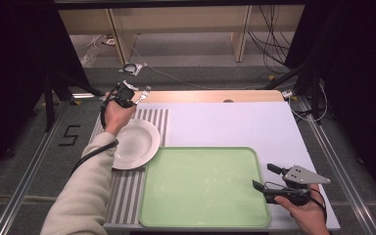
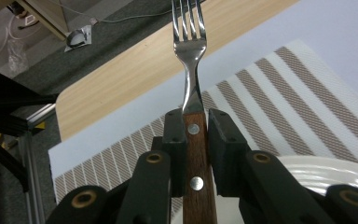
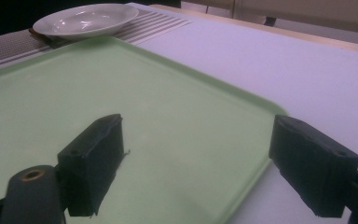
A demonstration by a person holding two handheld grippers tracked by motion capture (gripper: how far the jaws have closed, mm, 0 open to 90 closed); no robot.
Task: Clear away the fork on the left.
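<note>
My left gripper (image 2: 195, 126) is shut on a fork (image 2: 189, 56) by its wooden handle, tines pointing away from me. In the high view that gripper (image 1: 127, 95) is held above the far end of the striped placemat (image 1: 154, 122), with the fork (image 1: 144, 91) sticking out to the right. A white plate (image 1: 137, 143) lies on the placemat just below that hand. My right gripper (image 1: 264, 177) hovers at the near right edge of the green tray (image 1: 203, 188), jaws wide open with nothing between them (image 3: 196, 168). The plate (image 3: 86, 19) lies beyond the tray (image 3: 121, 93).
A white sheet (image 1: 235, 122) covers most of the wooden table (image 1: 210, 95). Dark floor, cables and shelving legs lie beyond the far edge. Metal rails (image 1: 342, 161) run along both sides of the table.
</note>
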